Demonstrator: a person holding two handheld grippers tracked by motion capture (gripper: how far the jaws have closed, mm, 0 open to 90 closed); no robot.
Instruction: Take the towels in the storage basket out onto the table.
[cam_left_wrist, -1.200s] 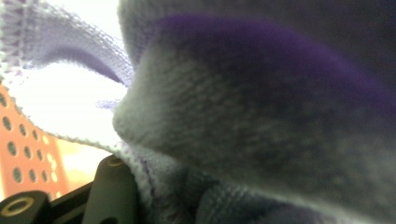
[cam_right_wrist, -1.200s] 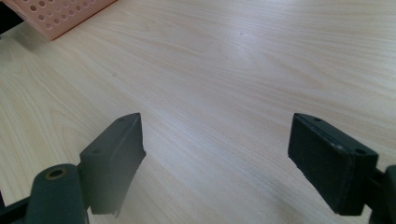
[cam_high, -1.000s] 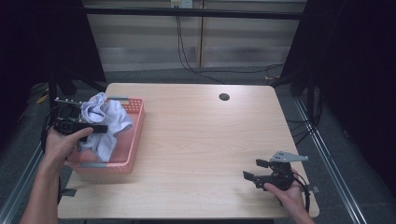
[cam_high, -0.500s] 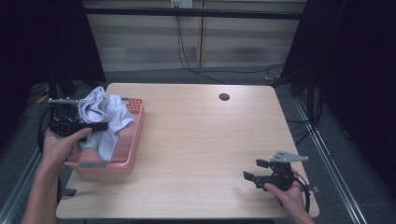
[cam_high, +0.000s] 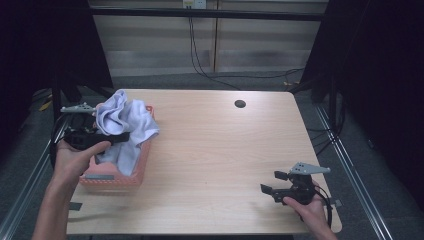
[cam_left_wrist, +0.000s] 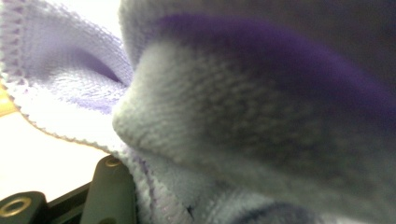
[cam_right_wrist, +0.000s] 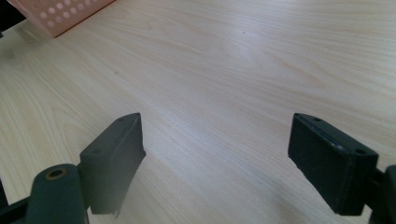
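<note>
Left gripper (cam_high: 120, 137): at nine o'clock of the table, clenched on a bunch of the lavender towel (cam_high: 125, 127).
Towel: lifted partly out of the pink basket (cam_high: 117, 180), its lower fold draped over the near rim.
Risk: I'd guess the trailing fold could snag the rim and drag or tip the light basket.
Textures: soft looped terry with a stitched hem (cam_left_wrist: 60, 135); perforated plastic basket; smooth pale wood-grain table (cam_high: 220, 150).
Right gripper (cam_high: 272, 190): at five o'clock, jaws spread wide, empty, low over the table.

Pale lilac cloth (cam_left_wrist: 243, 116) bunches right against the claw (cam_left_wrist: 154, 205) — one black jaw beside it, pale counter (cam_left_wrist: 42, 158) behind.
</note>
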